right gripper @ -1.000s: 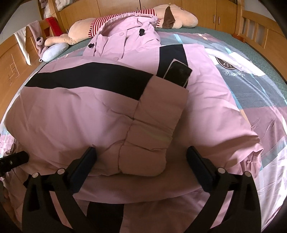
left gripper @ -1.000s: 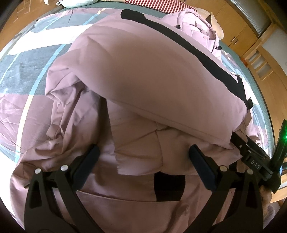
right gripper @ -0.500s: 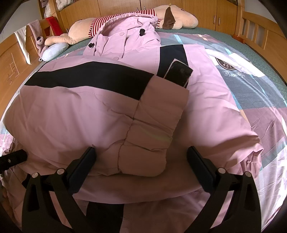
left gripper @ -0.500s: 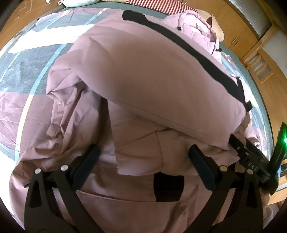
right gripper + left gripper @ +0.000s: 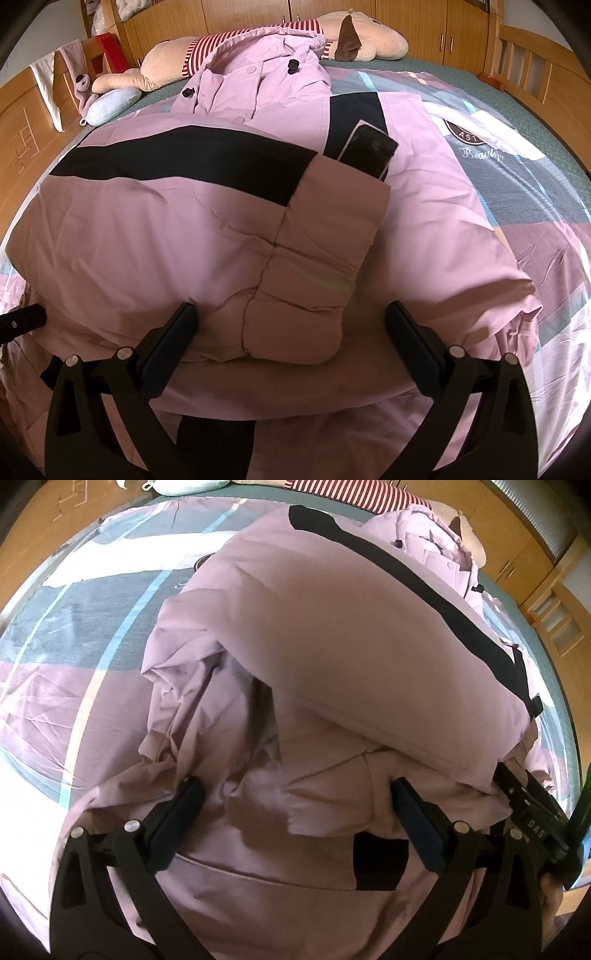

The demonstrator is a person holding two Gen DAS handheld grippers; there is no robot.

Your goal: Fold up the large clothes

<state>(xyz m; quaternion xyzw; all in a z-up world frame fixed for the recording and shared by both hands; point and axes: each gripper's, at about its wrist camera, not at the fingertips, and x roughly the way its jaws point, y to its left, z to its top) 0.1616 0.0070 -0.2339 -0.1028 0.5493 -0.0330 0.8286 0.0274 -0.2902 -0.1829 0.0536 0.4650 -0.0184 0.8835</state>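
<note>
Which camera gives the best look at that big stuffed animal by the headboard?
The right wrist view: the stuffed animal lies across the head of the bed, striped shirt and brown ear plain. The left wrist view catches only a striped sliver behind the pink coat.

The folded pink coat [image 5: 184, 240] hides most of the bed [image 5: 535, 192] beneath it. The print [image 5: 476, 147] on the bedcover is perhaps lettering, too small to read.

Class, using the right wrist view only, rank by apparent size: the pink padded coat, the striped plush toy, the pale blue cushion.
1. Pink padded coat with black bands, though it lies nearest the camera.
2. Beige plush toy in a red-striped top.
3. Pale blue cushion.
</note>
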